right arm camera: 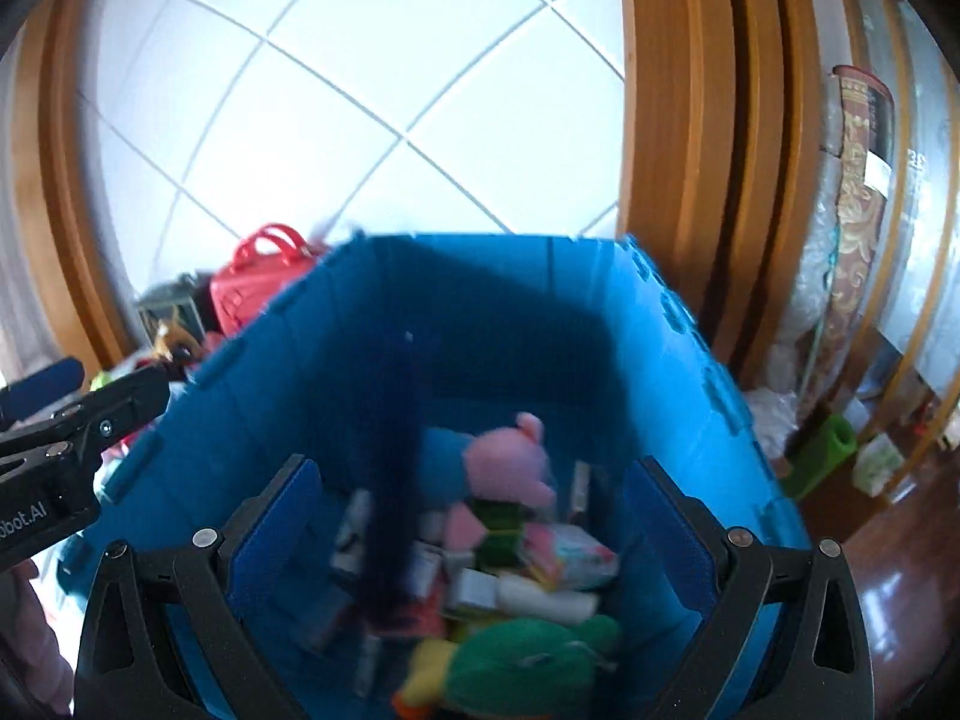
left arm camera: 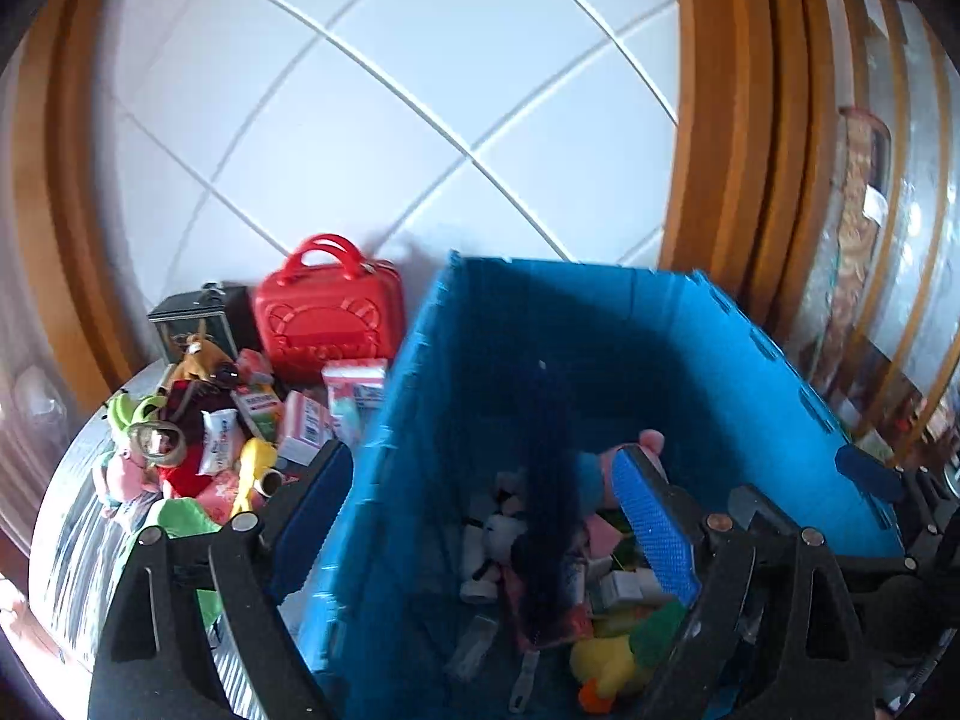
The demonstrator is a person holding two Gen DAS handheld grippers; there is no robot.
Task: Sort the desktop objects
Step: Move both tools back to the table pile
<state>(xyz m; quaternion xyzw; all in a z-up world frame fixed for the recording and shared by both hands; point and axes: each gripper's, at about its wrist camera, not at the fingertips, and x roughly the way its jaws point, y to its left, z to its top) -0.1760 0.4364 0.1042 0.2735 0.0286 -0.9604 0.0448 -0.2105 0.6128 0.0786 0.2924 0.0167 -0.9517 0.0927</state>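
A blue crate holds several sorted items: a pink plush, a green and yellow duck plush, a black-and-white plush and small boxes. A dark blurred strip stands in the crate; I cannot tell what it is. My left gripper is open and straddles the crate's left wall, one finger outside, one inside. My right gripper is open above the crate's inside, and no pad touches anything. Unsorted toys, packets and a tape roll lie left of the crate.
A red case and a black box stand behind the pile against the white tiled wall. Wooden frames flank the wall. Right of the crate are a green object and a rolled carpet.
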